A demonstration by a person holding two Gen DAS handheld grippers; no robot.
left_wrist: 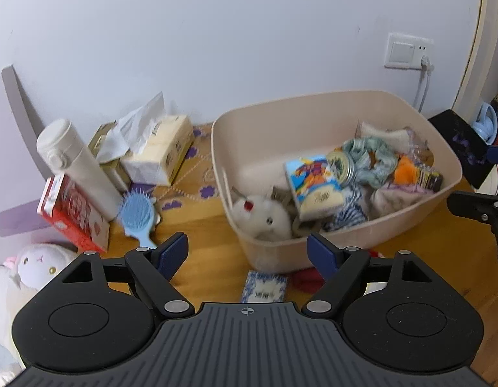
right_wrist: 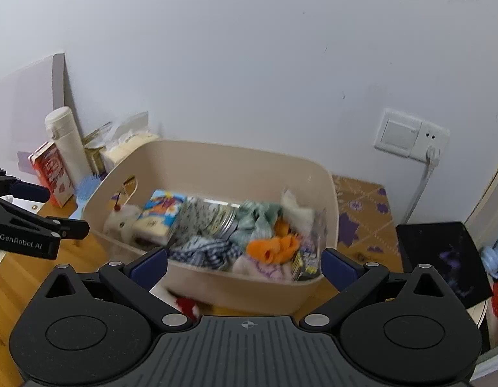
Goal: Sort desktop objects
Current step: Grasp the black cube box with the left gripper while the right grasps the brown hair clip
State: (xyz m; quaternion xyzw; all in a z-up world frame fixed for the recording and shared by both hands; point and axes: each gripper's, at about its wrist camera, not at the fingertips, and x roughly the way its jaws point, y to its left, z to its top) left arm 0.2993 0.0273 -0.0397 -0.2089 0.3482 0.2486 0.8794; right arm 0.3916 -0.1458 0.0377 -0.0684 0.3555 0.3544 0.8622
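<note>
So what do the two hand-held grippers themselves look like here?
Both match: the left hand-held gripper and right hand-held gripper have black linkage arms with silver pivot pins, dark blue finger pads and a ribbed grey body. White "GenRobot.AI" lettering marks the left one's side. No sleeves visible.

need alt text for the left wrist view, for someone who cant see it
A beige storage bin on a wooden desk holds a white plush toy, a colourful box, a tin and cloth items. The open, empty left tongs point toward it. A blue hairbrush, white bottle and tissue pack sit to the bin's left.
</note>
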